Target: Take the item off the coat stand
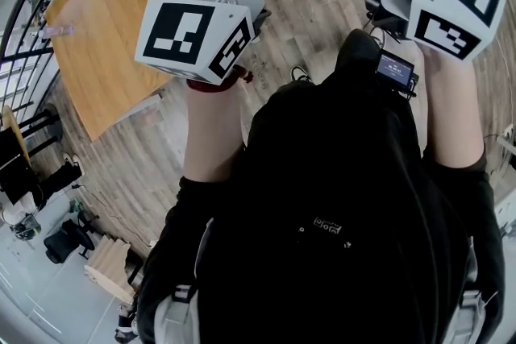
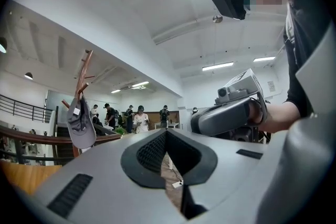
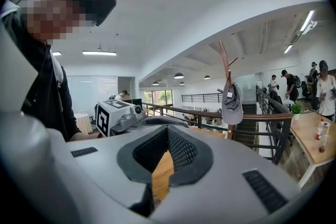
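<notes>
Grey fabric cap (image 3: 231, 104) hangs on the tall red-brown wooden coat stand (image 3: 226, 68), well apart from my left gripper (image 2: 167, 132) and right gripper (image 3: 168, 128), both closed on nothing, so I judge I should part one's jaws, clamp the crown and lift upward, not tug.

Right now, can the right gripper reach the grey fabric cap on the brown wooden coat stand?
Probably not yet: the right gripper is shut, and the grey cap hangs on the coat stand well beyond its tips. Nothing seems to block the way.
</notes>
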